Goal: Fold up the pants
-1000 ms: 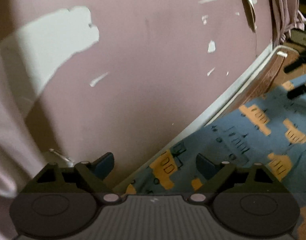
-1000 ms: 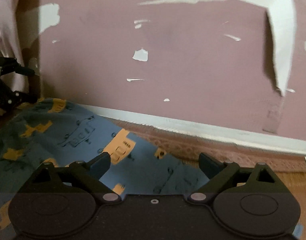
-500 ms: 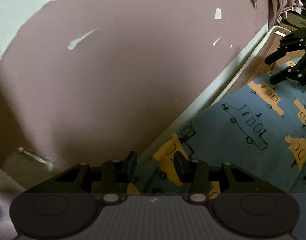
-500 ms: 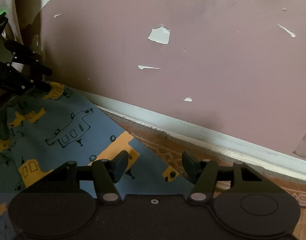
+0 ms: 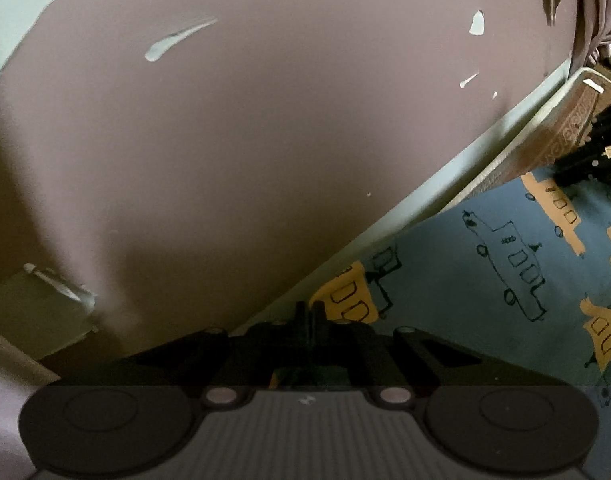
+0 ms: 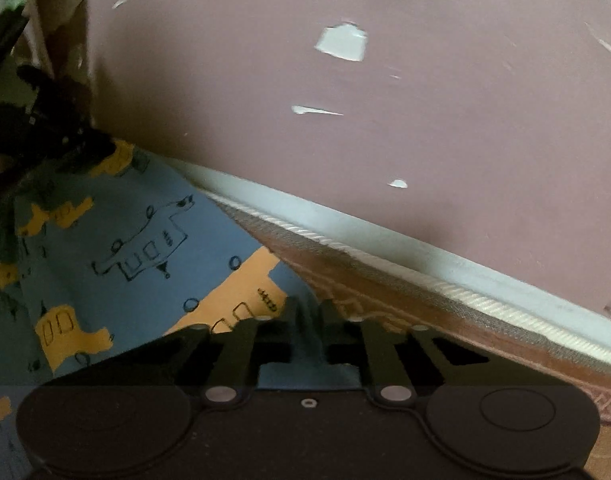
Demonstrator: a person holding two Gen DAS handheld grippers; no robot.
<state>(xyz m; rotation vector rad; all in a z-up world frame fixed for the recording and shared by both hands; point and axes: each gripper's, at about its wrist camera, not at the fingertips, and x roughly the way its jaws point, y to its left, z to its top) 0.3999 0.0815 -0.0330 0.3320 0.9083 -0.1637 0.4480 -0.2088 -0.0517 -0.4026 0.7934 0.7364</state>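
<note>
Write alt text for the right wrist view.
The right gripper is shut on the edge of blue pants printed with orange vehicles, which lie on a brown patterned mattress. Behind runs a mauve wall with chipped paint; the left gripper shows dark at far left.

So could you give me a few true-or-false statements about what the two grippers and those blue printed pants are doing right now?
1. The left gripper is shut on the edge of the blue pants with orange vehicle prints. True.
2. The right gripper is wide open and holds nothing. False: its fingers are closed together with blue cloth pinched between them.
3. The wall behind is mauve with patches of peeled paint. True.
4. The pants lie on a bare white tabletop. False: they lie on a brown patterned mat beside the wall.
5. The pants are plain, with no print. False: they show orange vehicles and outlined cars.
</note>
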